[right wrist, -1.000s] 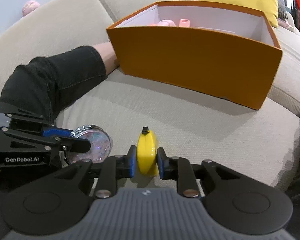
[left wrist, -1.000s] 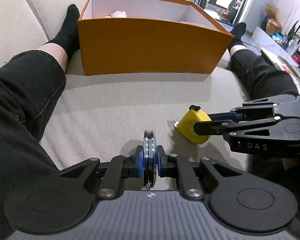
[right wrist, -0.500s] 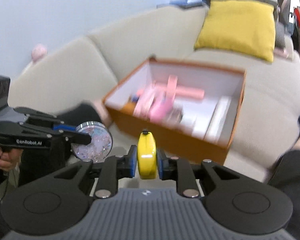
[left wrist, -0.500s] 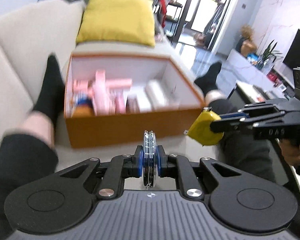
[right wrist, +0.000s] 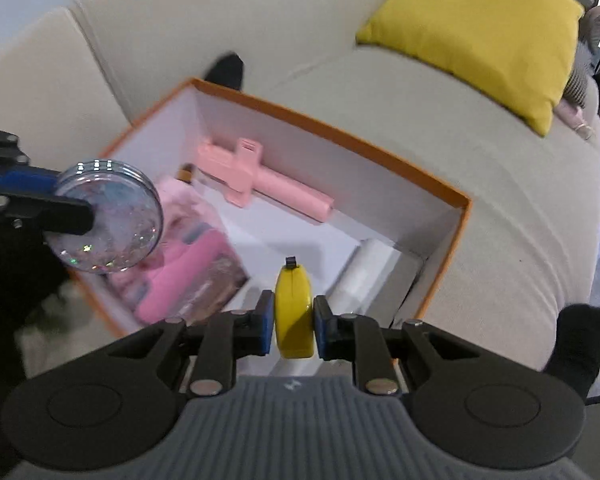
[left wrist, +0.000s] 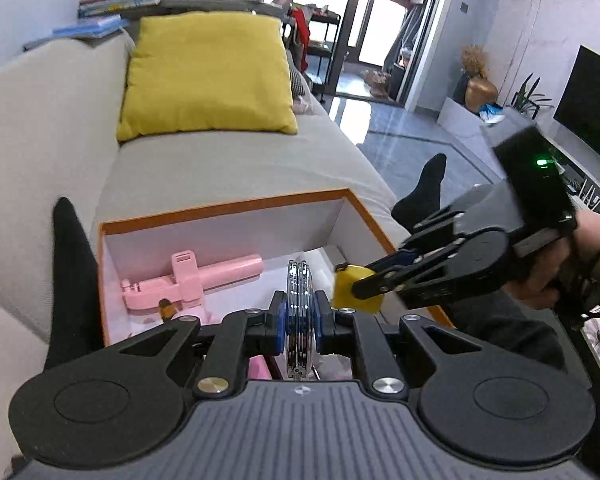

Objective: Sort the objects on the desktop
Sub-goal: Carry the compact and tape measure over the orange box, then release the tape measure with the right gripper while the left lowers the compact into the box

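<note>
My left gripper [left wrist: 299, 316] is shut on a round glittery compact [left wrist: 299, 300], held on edge above the near part of the orange box [left wrist: 228, 205]. The compact also shows flat-on in the right wrist view [right wrist: 108, 220]. My right gripper [right wrist: 293, 320] is shut on a yellow tape measure [right wrist: 293, 312], held above the box's right half [right wrist: 440, 188]. The tape measure also shows in the left wrist view [left wrist: 346, 288]. Inside the box lie a pink handled tool [right wrist: 260, 184], other pink items [right wrist: 188, 256] and a white roll [right wrist: 364, 272].
The box sits on a beige sofa [left wrist: 228, 164] with a yellow cushion [left wrist: 208, 76] behind it. The person's black-socked feet [left wrist: 70, 260] flank the box. The floor and a TV stand are to the right.
Both grippers rose from the sofa seat with their objects and moved forward over the open box. The view now looks down into the box.
</note>
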`<control>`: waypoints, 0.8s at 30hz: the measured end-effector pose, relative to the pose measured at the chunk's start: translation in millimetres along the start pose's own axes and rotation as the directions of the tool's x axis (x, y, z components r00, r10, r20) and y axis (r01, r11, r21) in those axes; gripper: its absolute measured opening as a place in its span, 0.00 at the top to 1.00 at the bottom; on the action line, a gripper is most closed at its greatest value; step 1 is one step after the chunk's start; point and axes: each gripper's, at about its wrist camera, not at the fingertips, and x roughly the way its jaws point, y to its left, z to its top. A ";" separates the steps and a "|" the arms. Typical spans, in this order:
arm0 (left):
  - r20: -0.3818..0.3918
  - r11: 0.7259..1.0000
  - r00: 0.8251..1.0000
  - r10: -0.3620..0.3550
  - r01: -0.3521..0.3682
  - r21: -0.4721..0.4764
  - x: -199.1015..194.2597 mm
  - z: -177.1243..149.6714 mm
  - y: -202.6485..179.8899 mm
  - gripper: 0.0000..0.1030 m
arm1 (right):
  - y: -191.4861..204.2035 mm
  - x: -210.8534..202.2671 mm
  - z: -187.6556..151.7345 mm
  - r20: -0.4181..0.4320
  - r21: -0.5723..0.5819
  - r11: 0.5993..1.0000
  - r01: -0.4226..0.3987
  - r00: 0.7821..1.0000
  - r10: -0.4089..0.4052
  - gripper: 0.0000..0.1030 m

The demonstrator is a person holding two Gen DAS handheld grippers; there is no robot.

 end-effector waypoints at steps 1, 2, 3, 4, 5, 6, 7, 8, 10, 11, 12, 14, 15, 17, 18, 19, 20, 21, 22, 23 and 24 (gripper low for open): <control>-0.010 1.000 1.000 -0.009 0.009 0.001 7.7 3.0 5.2 0.86 | -3.8 8.6 4.6 -0.009 0.001 1.000 -0.005 1.000 0.005 0.79; -0.022 1.000 1.000 -0.021 0.021 0.000 15.6 5.3 9.2 0.86 | -7.6 16.0 8.9 -0.017 0.009 1.000 -0.016 1.000 0.017 0.79; -0.039 0.999 0.999 -0.034 0.034 -0.009 24.9 8.5 14.8 0.86 | -10.5 21.3 13.2 -0.020 0.020 0.999 -0.028 0.999 0.029 0.79; -0.049 0.999 0.998 -0.037 0.037 -0.016 31.9 11.2 19.3 0.86 | -14.5 28.1 18.2 -0.021 0.036 0.998 -0.043 0.999 0.044 0.79; -0.056 0.999 0.998 -0.031 0.030 -0.021 38.7 14.0 23.1 0.86 | -18.2 33.8 21.8 -0.021 0.055 0.997 -0.060 0.998 0.062 0.79; -0.059 1.000 0.998 -0.019 0.018 -0.023 44.7 16.7 26.6 0.86 | -21.9 40.8 25.8 -0.022 0.080 0.993 -0.082 0.996 0.084 0.79; -0.061 1.000 0.998 -0.011 0.009 -0.025 49.2 19.0 30.0 0.86 | -24.9 47.9 29.2 -0.024 0.104 0.989 -0.106 0.994 0.109 0.79; -0.060 1.000 0.998 -0.011 0.009 -0.030 52.8 21.0 33.5 0.86 | -26.7 53.5 31.3 -0.026 0.123 0.984 -0.128 0.991 0.132 0.79; -0.061 0.999 0.998 -0.018 0.015 -0.040 58.4 23.6 39.5 0.86 | -28.7 66.0 34.8 -0.036 0.150 0.975 -0.165 0.984 0.172 0.79; -0.061 0.999 0.998 -0.017 0.015 -0.041 60.1 24.5 41.2 0.86 | -28.8 71.0 35.9 -0.043 0.160 0.971 -0.180 0.981 0.189 0.79; -0.061 0.999 0.998 -0.015 0.013 -0.043 61.3 25.1 42.7 0.86 | -29.5 76.6 36.7 -0.052 0.171 0.967 -0.191 0.978 0.203 0.79; -0.065 0.999 0.998 -0.019 0.016 -0.047 64.3 26.0 45.6 0.86 | -31.1 86.2 37.4 -0.074 0.188 0.960 -0.208 0.972 0.225 0.79; -0.069 0.998 0.997 -0.024 0.021 -0.053 67.1 26.6 47.4 0.86 | -32.4 87.6 37.1 -0.077 0.195 0.957 -0.216 0.969 0.234 0.79; -0.076 0.998 0.997 -0.034 0.030 -0.058 71.3 27.2 50.0 0.86 | -36.5 88.7 39.0 -0.080 0.214 0.951 -0.221 0.967 0.243 0.79; -0.078 0.998 0.996 -0.034 0.029 -0.059 73.5 28.1 50.9 0.86 | -37.4 88.5 39.7 -0.089 0.212 0.958 -0.192 0.973 0.215 0.78; -0.080 0.998 0.996 -0.032 0.027 -0.060 75.8 29.4 50.7 0.86 | -37.5 88.0 39.4 -0.097 0.198 0.967 -0.161 0.978 0.182 0.76; -0.081 0.998 0.996 -0.033 0.028 -0.061 77.0 29.4 50.6 0.86 | -37.6 88.1 38.5 -0.104 0.185 0.973 -0.135 0.982 0.156 0.75; -0.082 0.997 0.996 -0.037 0.032 -0.065 77.1 28.8 50.1 0.86 | -36.6 89.4 37.5 -0.117 0.169 0.980 -0.107 0.985 0.128 0.74; -0.083 0.997 0.996 -0.042 0.036 -0.067 77.0 28.0 49.5 0.86 | -33.9 92.4 37.8 -0.126 0.152 0.983 -0.099 0.985 0.119 0.72; -0.086 0.997 0.995 -0.046 0.040 -0.069 77.6 27.7 49.1 0.86 | -31.1 94.0 37.3 -0.132 0.132 0.987 -0.093 0.985 0.110 0.72; -0.089 0.997 0.995 -0.047 0.041 -0.070 78.8 27.6 49.2 0.86 | -27.3 94.9 36.9 -0.136 0.111 0.991 -0.080 0.986 0.095 0.71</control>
